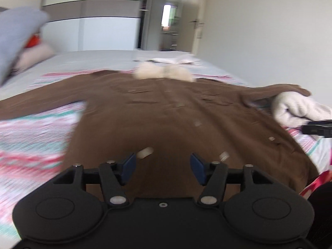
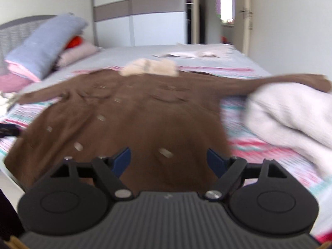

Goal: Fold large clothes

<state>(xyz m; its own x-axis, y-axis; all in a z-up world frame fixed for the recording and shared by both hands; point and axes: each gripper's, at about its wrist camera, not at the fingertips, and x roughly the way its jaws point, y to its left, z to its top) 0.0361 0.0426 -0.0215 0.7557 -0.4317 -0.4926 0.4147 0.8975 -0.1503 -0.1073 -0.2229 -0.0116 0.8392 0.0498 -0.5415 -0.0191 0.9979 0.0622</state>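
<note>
A large brown coat (image 1: pixel 166 114) with a cream fur collar (image 1: pixel 164 72) lies spread flat on the bed, buttons up, sleeves stretched to both sides. It also shows in the right wrist view (image 2: pixel 134 114). My left gripper (image 1: pixel 164 166) is open and empty above the coat's lower hem. My right gripper (image 2: pixel 169 161) is open and empty above the hem, further right. The right gripper's tip shows at the right edge of the left wrist view (image 1: pixel 317 127). Both views are motion-blurred.
The coat lies on a striped pink and teal blanket (image 1: pixel 37 137). A white bundle of cloth (image 2: pixel 290 114) sits under the coat's right sleeve. Pillows (image 2: pixel 45 43) are stacked at the headboard on the left. A wardrobe (image 2: pixel 141 14) and an open door stand beyond the bed.
</note>
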